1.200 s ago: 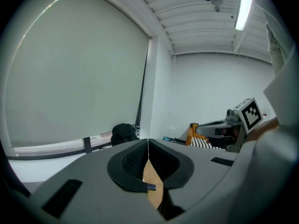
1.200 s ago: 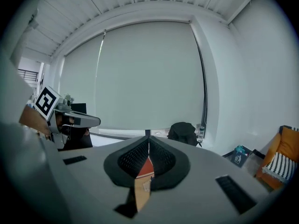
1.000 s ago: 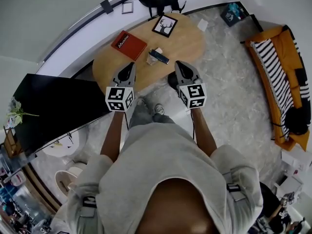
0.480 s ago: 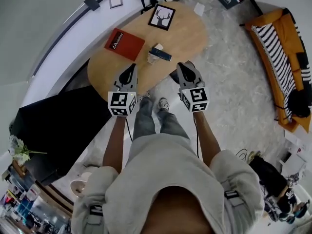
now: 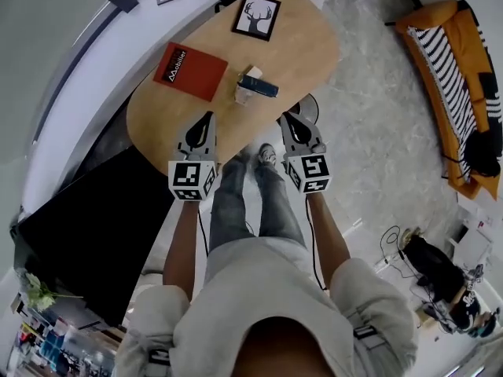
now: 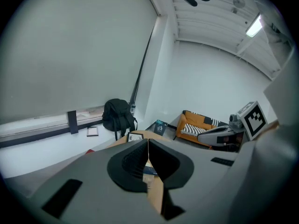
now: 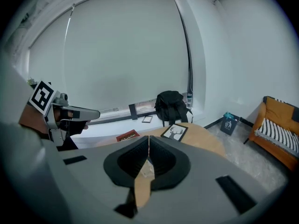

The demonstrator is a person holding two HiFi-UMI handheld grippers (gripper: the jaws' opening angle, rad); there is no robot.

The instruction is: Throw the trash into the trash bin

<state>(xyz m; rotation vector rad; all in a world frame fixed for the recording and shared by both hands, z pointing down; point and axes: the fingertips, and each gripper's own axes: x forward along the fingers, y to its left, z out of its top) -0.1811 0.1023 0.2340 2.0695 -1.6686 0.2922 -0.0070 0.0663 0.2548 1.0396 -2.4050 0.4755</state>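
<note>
**Desk:** What fills the frame?

**Photographer:** An oval wooden bench [image 5: 302, 53], seen from above, with a person standing at its near edge. A red book [image 5: 190, 71] lies toward the bench's left side, and a framed deer picture [image 5: 257, 16] sits at its far end.

**Desk:** And the grippers?

**Photographer:** The left gripper [image 5: 207, 118] and right gripper [image 5: 288, 119] hang side by side over the bench's near edge. Both have their jaws pressed together with nothing between them.

**Desk:** Where is the trash?

**Photographer:** At the bench's middle. A crumpled clear wrapper [image 5: 244, 94] touches a small dark-blue packet [image 5: 260, 87], near both jaw tips.

**Desk:** The bin?

**Photographer:** I cannot tell. A small blue box [image 7: 229, 123] on the floor past the bench's far end may be it.

**Desk:** How should the pickup go?

**Photographer:** In my judgement, one pair of jaws should spread before reaching in from the bench's near edge. They should close across the wrapper's bulk, not a loose corner, since thin film is likely to slip. The packet probably wants its own grasp across its narrow width. The idle gripper should stay off the book.
</note>
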